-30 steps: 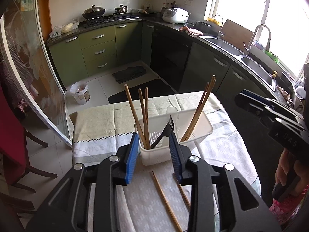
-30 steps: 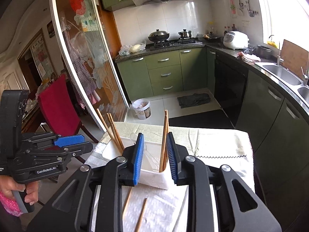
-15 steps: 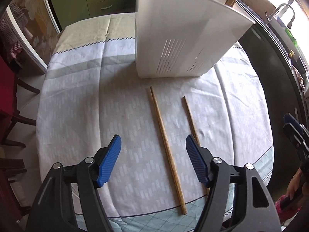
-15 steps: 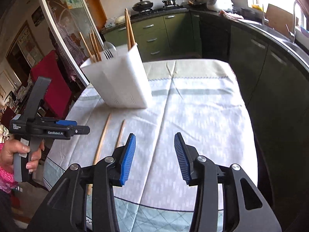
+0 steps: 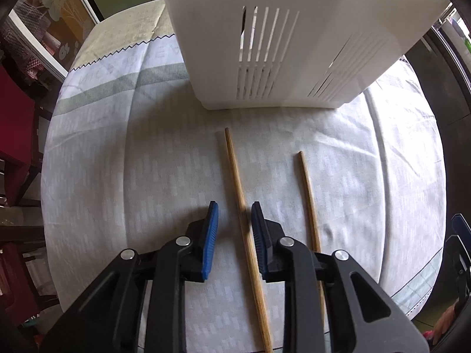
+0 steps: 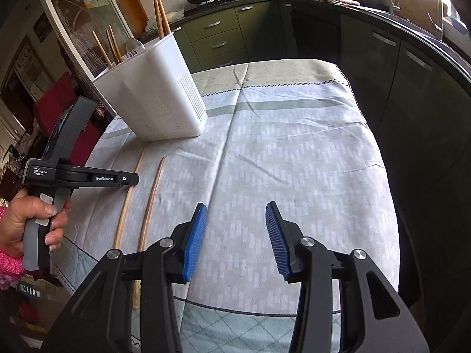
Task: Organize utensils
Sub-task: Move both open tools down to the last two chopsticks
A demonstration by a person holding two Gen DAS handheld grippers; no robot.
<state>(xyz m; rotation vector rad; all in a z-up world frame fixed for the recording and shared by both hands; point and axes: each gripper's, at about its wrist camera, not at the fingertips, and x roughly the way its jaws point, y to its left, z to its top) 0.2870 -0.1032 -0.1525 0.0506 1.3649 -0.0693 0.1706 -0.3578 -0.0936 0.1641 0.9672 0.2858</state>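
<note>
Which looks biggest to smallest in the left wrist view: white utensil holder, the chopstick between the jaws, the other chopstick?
1. white utensil holder
2. chopstick between the jaws
3. other chopstick; partly hidden behind a finger, so the chopsticks' true lengths are unsure.

— What has been changed at the left gripper [image 5: 232, 226]?
— It has been lowered from above the white holder [image 5: 294, 44] to the tablecloth; its jaws have been narrowed around 1 chopstick [image 5: 245, 232].
— And the right gripper [image 6: 235, 235]?
— Drawn back, jaws widened.
</note>
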